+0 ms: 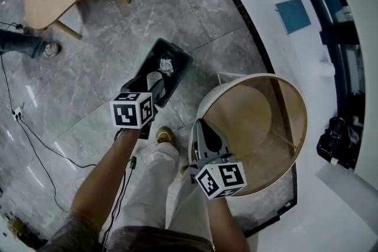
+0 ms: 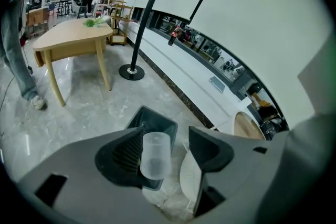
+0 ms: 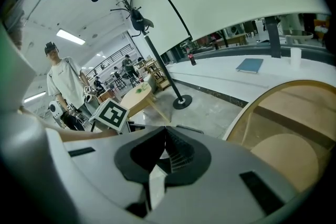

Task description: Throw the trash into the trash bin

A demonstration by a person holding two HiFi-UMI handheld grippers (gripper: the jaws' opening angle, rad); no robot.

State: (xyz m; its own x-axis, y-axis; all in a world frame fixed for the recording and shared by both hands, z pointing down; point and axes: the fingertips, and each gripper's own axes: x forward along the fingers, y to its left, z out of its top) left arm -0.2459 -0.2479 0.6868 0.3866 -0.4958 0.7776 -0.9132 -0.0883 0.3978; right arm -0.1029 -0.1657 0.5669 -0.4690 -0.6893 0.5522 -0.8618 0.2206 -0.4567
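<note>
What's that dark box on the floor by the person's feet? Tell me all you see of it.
It is a dark, rectangular open-topped bin, plastic by its look, standing upright on the grey stone floor. Inside lies crumpled white paper. The left gripper hovers over its near end; nothing else visibly touches it.

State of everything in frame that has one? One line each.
left gripper: open, plastic cup between its jaws, gap on one side.
right gripper: shut, nothing seen between jaws.
plastic cup: empty, over the black bin.
black bin: open-topped, crumpled paper inside.
round tub: open, empty.
</note>
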